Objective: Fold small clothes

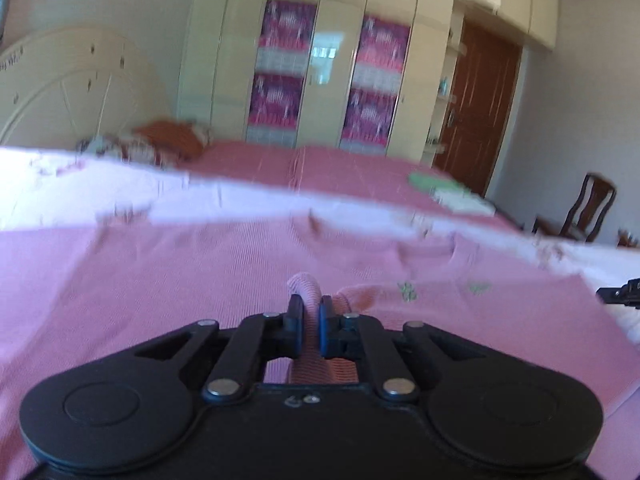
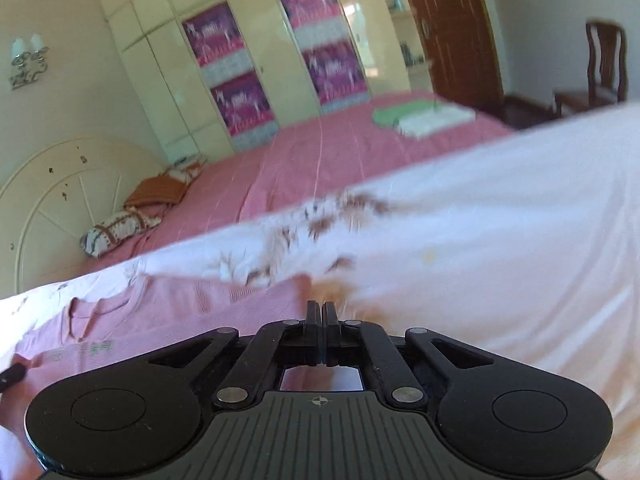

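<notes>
A small pink ribbed shirt (image 1: pixel 200 272) with a little green print lies spread on a white patterned sheet (image 1: pixel 80 196). My left gripper (image 1: pixel 310 308) is shut on a pinched fold of the pink shirt, which sticks up between its fingers. The shirt also shows in the right wrist view (image 2: pixel 180 304), at the lower left. My right gripper (image 2: pixel 322 312) is shut at the shirt's right edge, where pink cloth meets the white sheet (image 2: pixel 500 232); whether it pinches cloth is hidden. The right gripper's tip shows at the right edge of the left wrist view (image 1: pixel 620 294).
A pink bedspread (image 2: pixel 320 152) covers the bed beyond the sheet. Folded green and white clothes (image 2: pixel 420 116) lie at its far side. Pillows (image 2: pixel 120 232) rest by the cream headboard (image 2: pixel 52 200). A wardrobe, brown door and wooden chair (image 2: pixel 604 60) stand behind.
</notes>
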The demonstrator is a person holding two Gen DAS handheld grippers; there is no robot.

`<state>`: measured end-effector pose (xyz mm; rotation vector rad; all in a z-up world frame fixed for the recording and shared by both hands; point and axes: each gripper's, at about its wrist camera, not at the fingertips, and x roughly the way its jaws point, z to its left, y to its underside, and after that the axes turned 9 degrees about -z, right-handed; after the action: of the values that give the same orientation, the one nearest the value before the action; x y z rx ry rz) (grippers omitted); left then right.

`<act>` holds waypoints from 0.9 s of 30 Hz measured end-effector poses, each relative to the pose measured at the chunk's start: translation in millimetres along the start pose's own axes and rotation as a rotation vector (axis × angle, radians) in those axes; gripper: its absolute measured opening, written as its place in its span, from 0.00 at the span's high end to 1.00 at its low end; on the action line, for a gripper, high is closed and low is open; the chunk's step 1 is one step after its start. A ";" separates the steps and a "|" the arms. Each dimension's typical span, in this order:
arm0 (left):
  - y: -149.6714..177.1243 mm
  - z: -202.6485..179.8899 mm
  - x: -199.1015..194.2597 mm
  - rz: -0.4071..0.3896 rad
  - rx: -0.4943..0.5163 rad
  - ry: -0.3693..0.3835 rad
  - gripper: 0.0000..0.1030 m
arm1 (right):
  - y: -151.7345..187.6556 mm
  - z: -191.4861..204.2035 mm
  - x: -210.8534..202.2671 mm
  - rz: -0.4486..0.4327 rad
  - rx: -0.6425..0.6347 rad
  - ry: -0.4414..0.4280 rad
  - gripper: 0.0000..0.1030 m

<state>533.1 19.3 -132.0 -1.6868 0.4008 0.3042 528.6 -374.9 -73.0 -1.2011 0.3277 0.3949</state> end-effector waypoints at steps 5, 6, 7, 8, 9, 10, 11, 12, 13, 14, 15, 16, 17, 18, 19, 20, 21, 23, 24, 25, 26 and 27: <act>-7.4 7.7 -3.8 0.005 -0.013 -0.054 0.58 | -2.2 -18.9 0.9 0.020 0.045 -0.008 1.00; -8.3 9.4 -13.6 -0.041 -0.029 -0.071 0.47 | -4.7 -17.1 -5.6 0.003 0.046 -0.034 1.00; -9.6 9.1 -24.1 -0.091 -0.042 -0.074 0.49 | -8.1 -12.7 -9.4 -0.004 0.029 -0.057 1.00; -11.2 5.6 -29.9 -0.112 -0.040 -0.064 0.50 | -11.3 -5.9 -10.4 -0.008 -0.009 -0.070 1.00; -14.0 -2.9 -33.8 -0.125 -0.021 -0.044 0.51 | -13.1 0.6 -9.3 -0.012 -0.044 -0.082 1.00; -16.1 -13.6 -34.1 -0.132 0.008 -0.011 0.51 | -15.8 6.6 -4.7 -0.007 -0.074 -0.097 1.00; -16.3 -25.0 -30.7 -0.118 0.041 0.026 0.51 | -17.6 11.3 2.4 0.004 -0.087 -0.102 1.00; -15.6 -35.8 -22.3 -0.077 0.073 0.053 0.48 | -18.0 15.0 11.2 0.019 -0.094 -0.102 1.00; -12.7 -46.0 -8.2 0.001 0.105 0.078 0.45 | -18.0 18.0 20.4 0.040 -0.100 -0.096 1.00; -7.9 -52.6 3.6 0.065 0.136 0.074 0.45 | -14.7 19.1 33.2 0.081 -0.106 -0.083 1.00; 0.4 -57.7 10.1 0.079 0.172 0.050 0.44 | -9.9 18.2 44.8 0.136 -0.101 -0.084 1.00; 3.3 -59.7 8.8 0.063 0.180 0.046 0.44 | -4.0 16.4 49.8 0.158 -0.101 -0.094 1.00; 2.0 -60.5 7.2 0.067 0.185 0.041 0.44 | -2.0 15.4 45.5 0.145 -0.111 -0.094 1.00; 0.2 -60.8 3.0 0.062 0.185 0.028 0.45 | -1.2 14.3 38.7 0.152 -0.102 -0.095 1.00; -0.7 -59.8 -7.0 0.034 0.172 0.024 0.45 | 0.6 12.5 29.6 0.154 -0.092 -0.110 1.00; -0.2 -57.1 -17.2 0.012 0.158 0.049 0.44 | 5.9 10.9 16.1 0.161 -0.095 -0.130 1.00; 2.2 -55.7 -24.3 0.015 0.143 0.054 0.44 | 13.4 9.5 2.9 0.173 -0.109 -0.141 1.00; 11.3 -55.4 -33.1 0.061 0.117 0.065 0.44 | 32.8 8.3 -25.4 0.169 -0.170 -0.145 1.00; 17.2 -57.2 -37.0 0.072 0.134 0.069 0.43 | 40.8 7.5 -35.9 0.166 -0.199 -0.143 1.00; 21.2 -59.9 -41.4 0.062 0.162 0.044 0.45 | 45.7 6.3 -45.3 0.161 -0.205 -0.134 1.00; 21.9 -61.4 -46.7 0.045 0.167 0.038 0.45 | 48.4 5.7 -53.9 0.154 -0.200 -0.115 1.00; 21.0 -61.7 -52.0 0.028 0.151 0.052 0.44 | 48.2 4.2 -63.6 0.129 -0.178 -0.117 1.00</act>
<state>475.5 -39.6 -119.5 -1.5446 0.4747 0.2451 450.1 -363.9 -83.3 -1.3278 0.2739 0.6140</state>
